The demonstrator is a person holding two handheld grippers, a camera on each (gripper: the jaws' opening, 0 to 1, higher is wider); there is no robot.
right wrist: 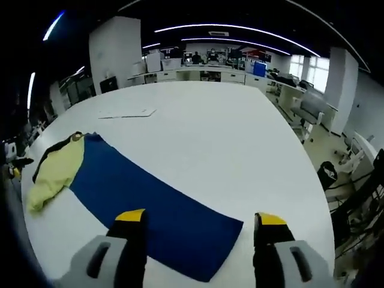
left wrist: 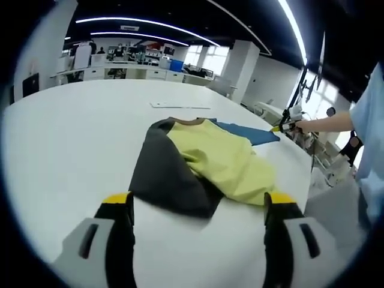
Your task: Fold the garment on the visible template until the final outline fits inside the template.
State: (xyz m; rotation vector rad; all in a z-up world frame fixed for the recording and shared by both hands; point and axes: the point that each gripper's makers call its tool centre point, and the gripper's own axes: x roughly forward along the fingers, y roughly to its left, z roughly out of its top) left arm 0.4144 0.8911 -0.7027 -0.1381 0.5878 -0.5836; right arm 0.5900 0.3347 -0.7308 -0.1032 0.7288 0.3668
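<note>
A yellow and dark grey garment [left wrist: 204, 162] lies crumpled on the white table [left wrist: 78, 138], just ahead of my left gripper [left wrist: 198, 203], which is open and holds nothing. A corner of the blue template [left wrist: 255, 134] sticks out from under the garment's far side. In the right gripper view the blue template [right wrist: 150, 201] stretches across the table, and the garment [right wrist: 57, 168] covers its far left end. My right gripper [right wrist: 201, 219] is open above the template's near end, empty. A person's hand holds the right gripper [left wrist: 285, 125] beyond the template in the left gripper view.
A white sheet of paper [left wrist: 180, 105] [right wrist: 127, 113] lies flat farther along the table. The table's edge [left wrist: 303, 180] drops off to the right, with chairs and equipment beyond. Desks and cabinets [right wrist: 204, 72] line the back of the room.
</note>
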